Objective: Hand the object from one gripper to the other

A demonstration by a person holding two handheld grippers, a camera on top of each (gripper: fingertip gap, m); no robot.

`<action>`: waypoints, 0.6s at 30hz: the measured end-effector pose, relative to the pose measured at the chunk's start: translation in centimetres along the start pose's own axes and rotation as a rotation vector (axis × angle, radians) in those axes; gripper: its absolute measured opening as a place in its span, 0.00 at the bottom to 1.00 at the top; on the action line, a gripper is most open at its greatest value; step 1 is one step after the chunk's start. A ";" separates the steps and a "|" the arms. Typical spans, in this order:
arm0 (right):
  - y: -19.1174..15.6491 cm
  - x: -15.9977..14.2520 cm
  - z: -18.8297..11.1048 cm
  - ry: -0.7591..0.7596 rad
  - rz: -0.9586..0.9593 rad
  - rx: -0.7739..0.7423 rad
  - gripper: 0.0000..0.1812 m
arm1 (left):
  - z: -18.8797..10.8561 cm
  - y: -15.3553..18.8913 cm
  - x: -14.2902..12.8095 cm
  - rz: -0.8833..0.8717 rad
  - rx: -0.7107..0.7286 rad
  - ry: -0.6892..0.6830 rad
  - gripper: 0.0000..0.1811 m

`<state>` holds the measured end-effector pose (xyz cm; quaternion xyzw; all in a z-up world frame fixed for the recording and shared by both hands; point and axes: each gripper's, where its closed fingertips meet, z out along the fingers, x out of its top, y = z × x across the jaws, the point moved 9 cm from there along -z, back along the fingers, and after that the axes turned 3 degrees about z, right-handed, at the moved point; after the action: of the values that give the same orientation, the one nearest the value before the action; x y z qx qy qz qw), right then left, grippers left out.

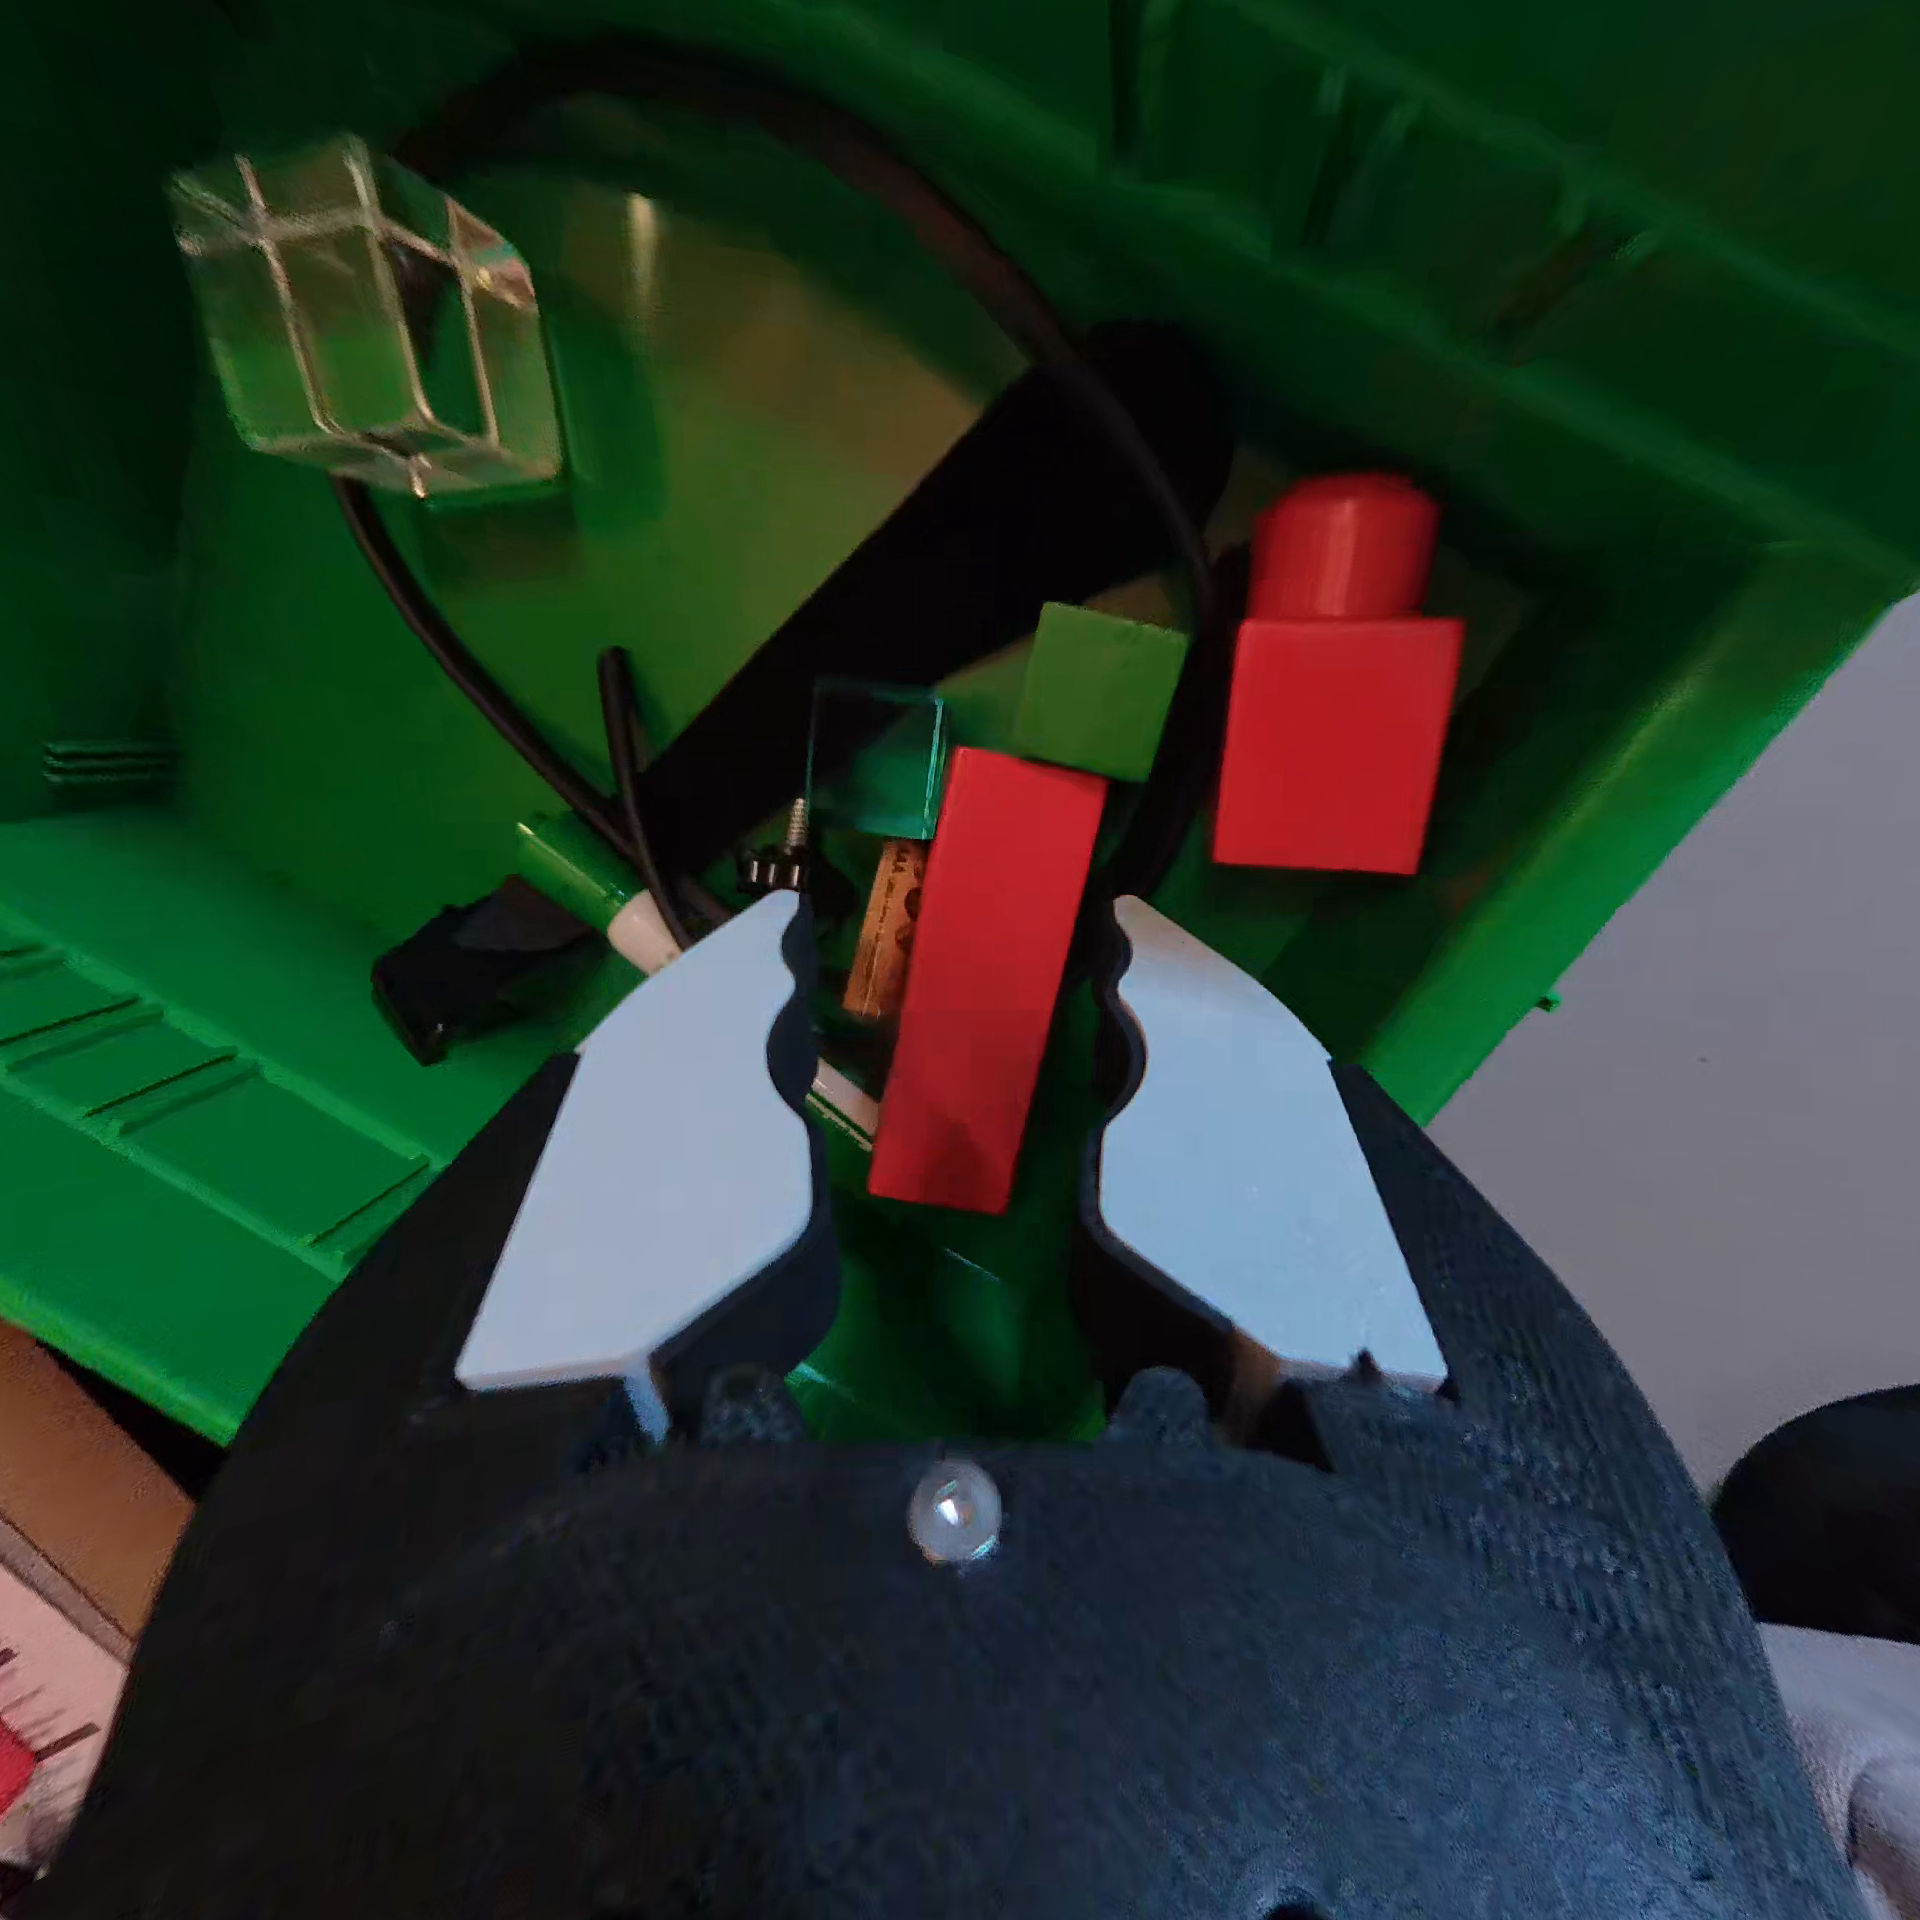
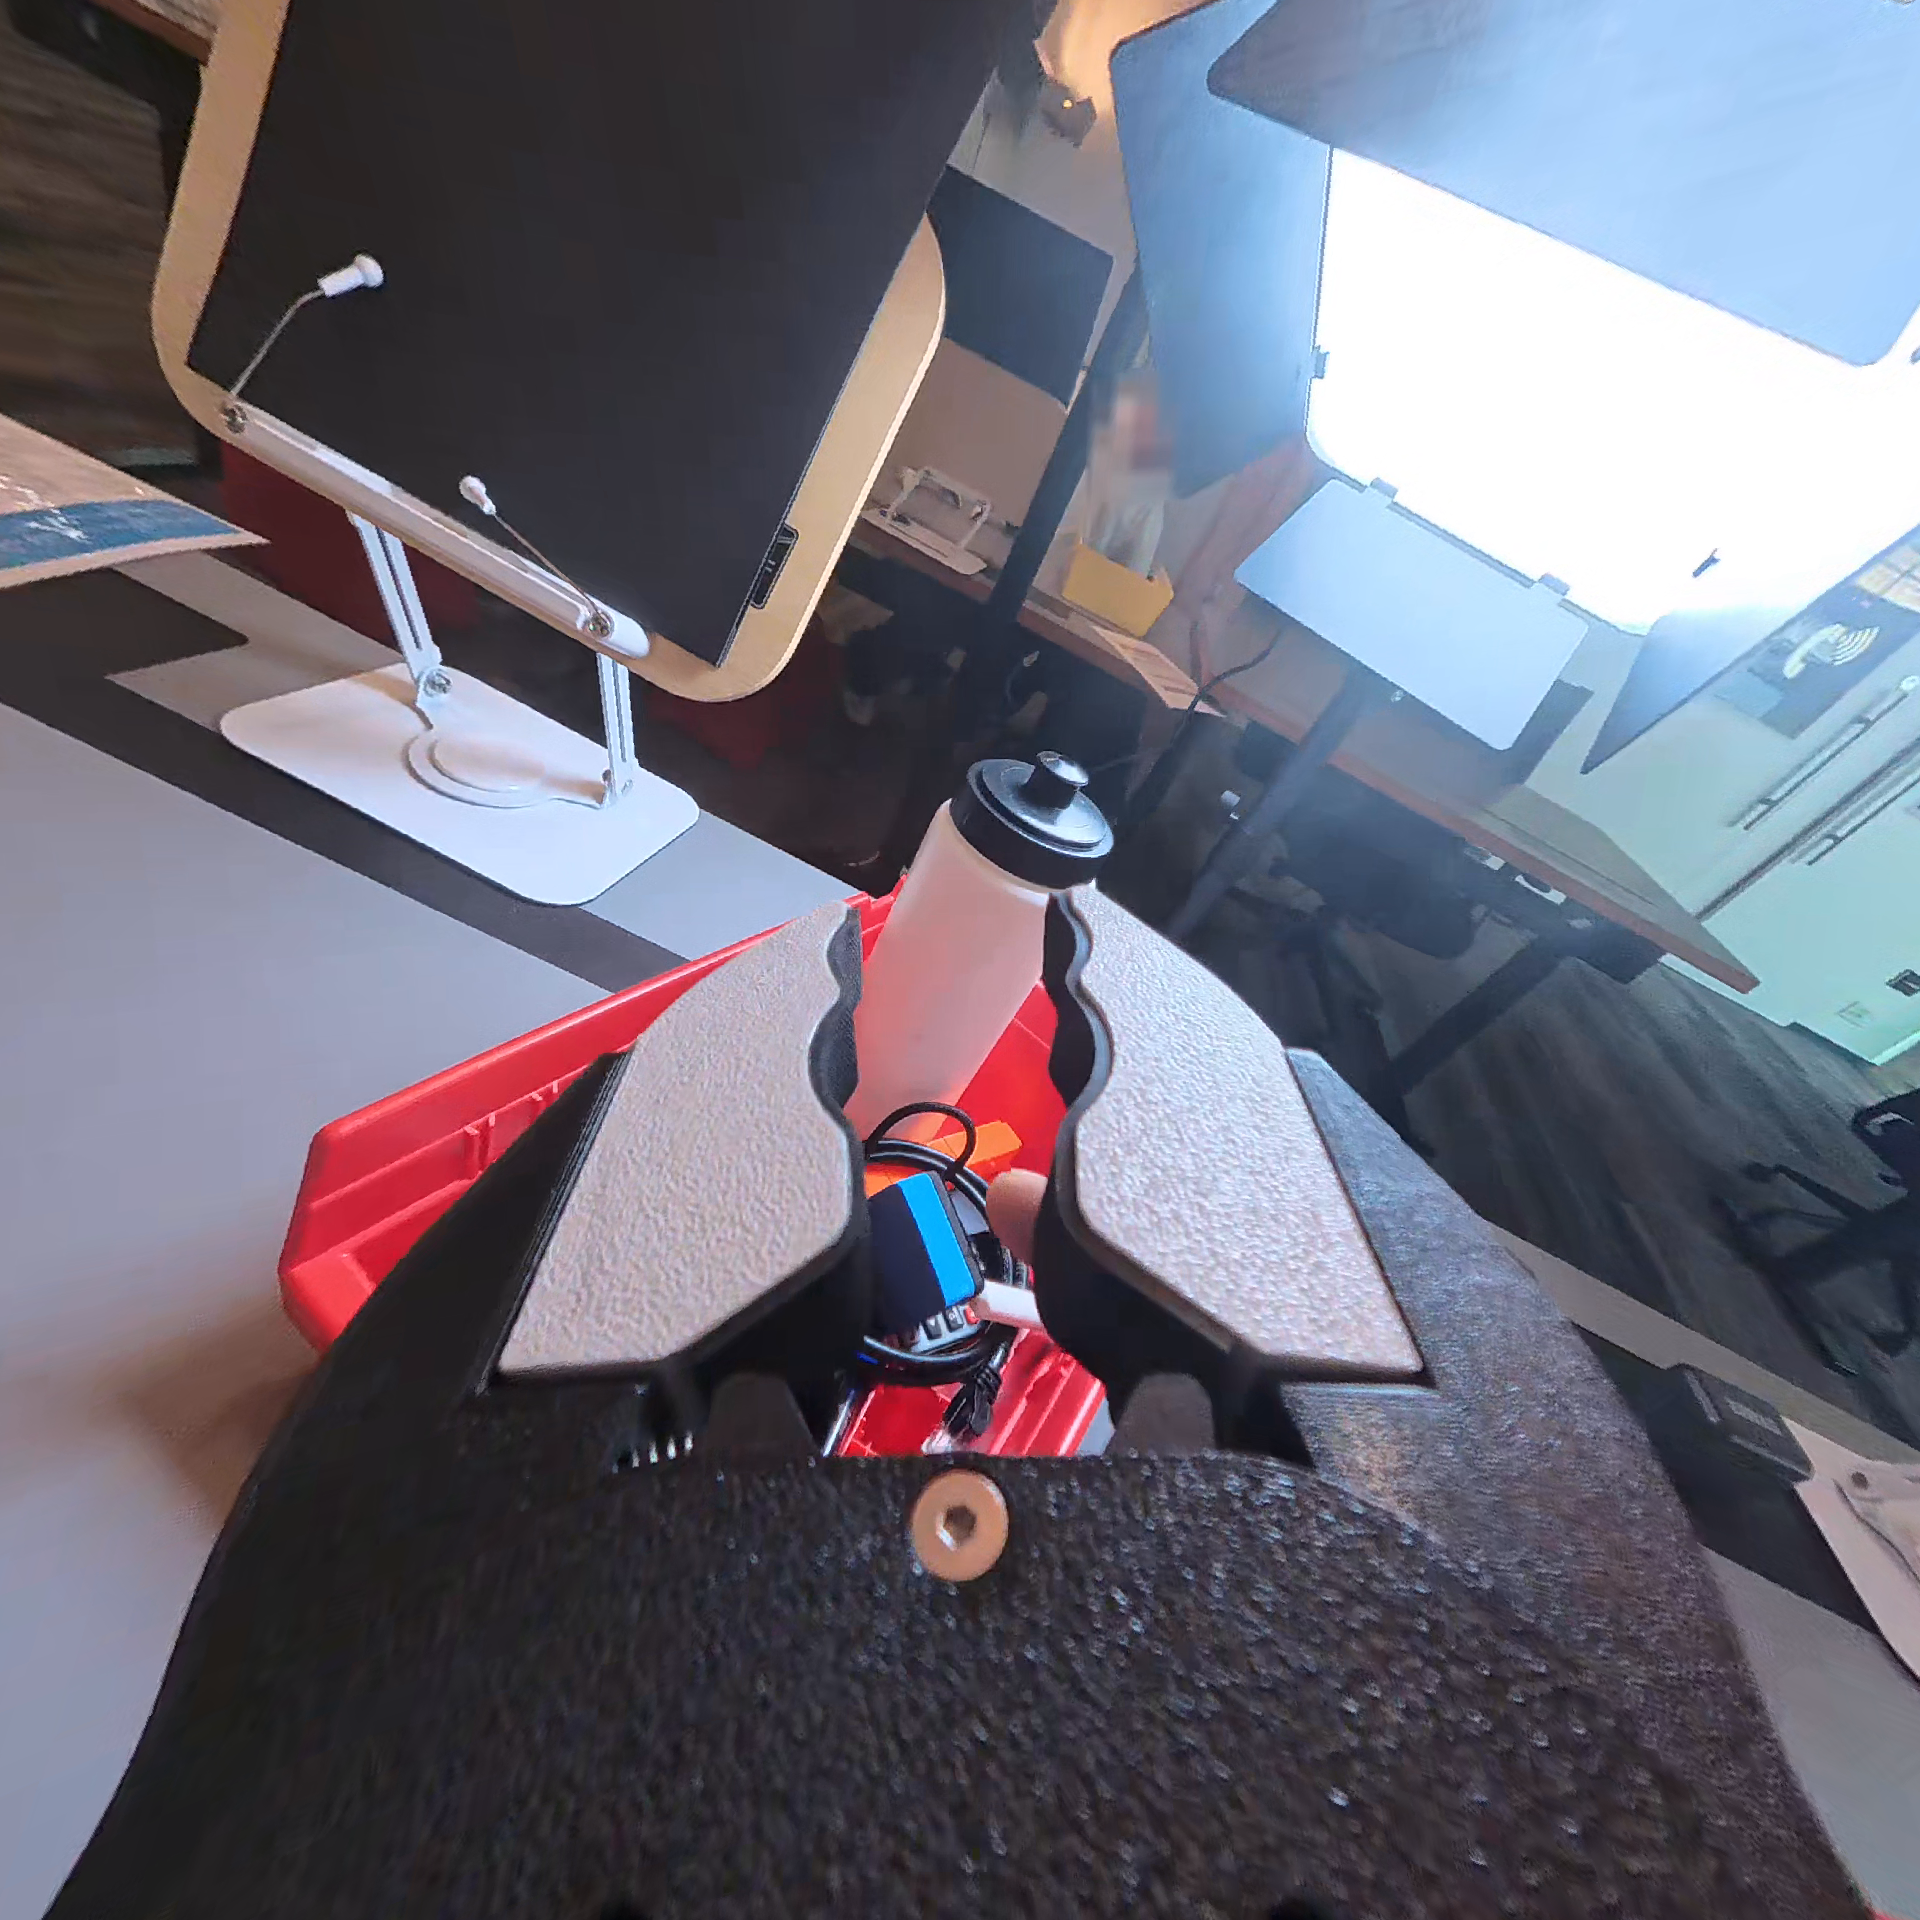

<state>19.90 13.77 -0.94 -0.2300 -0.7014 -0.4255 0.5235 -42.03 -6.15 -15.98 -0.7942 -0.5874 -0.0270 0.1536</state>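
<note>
Two sets of jaws stand apart and empty, so lower your left gripper (image 1: 951,935) squarely over the smooth, hard-edged long red block (image 1: 982,982) lying between them in the green plastic bin (image 1: 260,1039), while your right gripper (image 2: 951,935) waits over the red plastic bin (image 2: 416,1153).

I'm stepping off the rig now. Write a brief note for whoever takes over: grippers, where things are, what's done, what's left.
Left gripper: open over the green bin, fingers either side of the long red block, not clamped on it.
Right gripper: open and empty above the red bin, which holds a white bottle, cables and small items.
Also in the green bin: a red studded brick, a green block, a clear cube, a black cable.
Done: nothing picked up yet.
Left: grasp an object, pass it to the other gripper.
</note>
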 end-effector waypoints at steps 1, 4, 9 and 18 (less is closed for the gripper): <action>0.1 0.0 -0.1 0.007 0.005 -0.003 0.18 | 0.5 0.0 -0.1 0.003 -0.001 -0.026 0.28; 0.3 0.1 -0.2 0.030 0.018 -0.003 0.16 | 1.5 0.2 -0.2 0.027 -0.013 -0.058 0.23; -0.6 0.8 -0.4 0.067 -0.018 0.000 0.13 | 0.0 -0.2 0.3 0.057 0.033 0.042 0.17; -3.6 3.5 -1.4 0.211 -0.054 0.103 0.12 | -9.5 0.7 2.9 0.083 0.397 0.405 0.17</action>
<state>16.64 10.27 1.10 -0.1376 -0.6694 -0.4247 0.5938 -39.17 -6.32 -6.40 -0.7504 -0.5053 -0.0631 0.4214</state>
